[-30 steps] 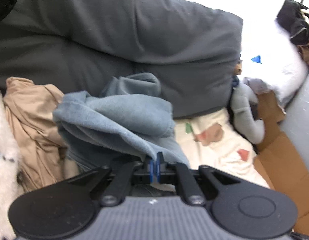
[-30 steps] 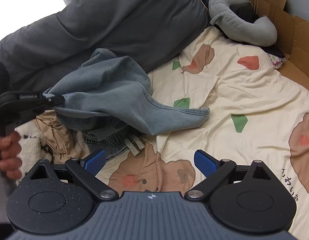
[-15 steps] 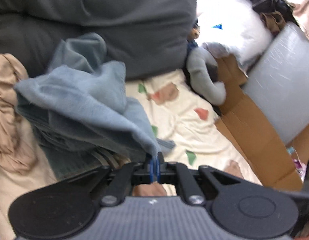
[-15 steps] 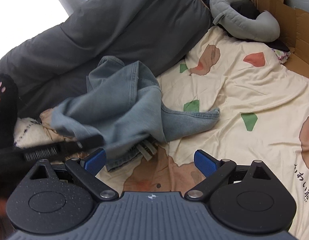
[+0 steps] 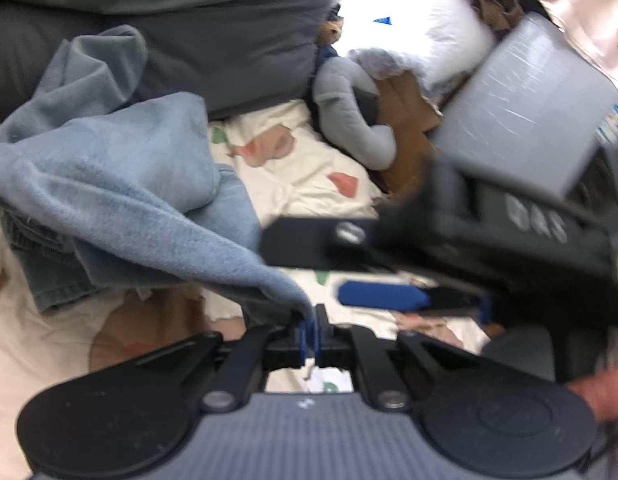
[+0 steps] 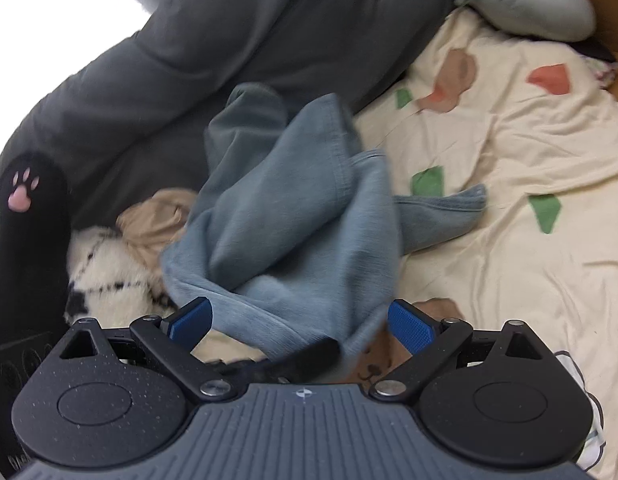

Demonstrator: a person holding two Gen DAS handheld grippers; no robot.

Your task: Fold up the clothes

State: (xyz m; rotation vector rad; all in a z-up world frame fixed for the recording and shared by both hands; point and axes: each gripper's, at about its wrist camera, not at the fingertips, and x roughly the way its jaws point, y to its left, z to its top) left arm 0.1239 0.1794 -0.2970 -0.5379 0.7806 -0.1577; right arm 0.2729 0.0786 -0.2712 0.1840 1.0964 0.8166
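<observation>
Left wrist view: your left gripper (image 5: 311,334) still pinches the blue jeans (image 5: 121,184) at lower centre; your right gripper (image 5: 383,298) has newly entered at right.

Right wrist view: fingers spread, the jeans now bunched between the pads (image 6: 411,326), nearer than before.

The light blue denim jeans (image 6: 293,216) are a soft, faded, matt woven cloth, fuzzy on the side showing. Under them the cream printed cotton bedsheet (image 6: 521,168) lies matt and creased. Behind the jeans, the dark grey duvet (image 6: 237,40) looks smooth and dull. Left of the jeans sit a shaggy white fleece blanket (image 6: 109,268) and a thin tan knit garment (image 6: 157,220). Beyond the jeans, brown cardboard (image 5: 405,112) is rough and matt.
</observation>
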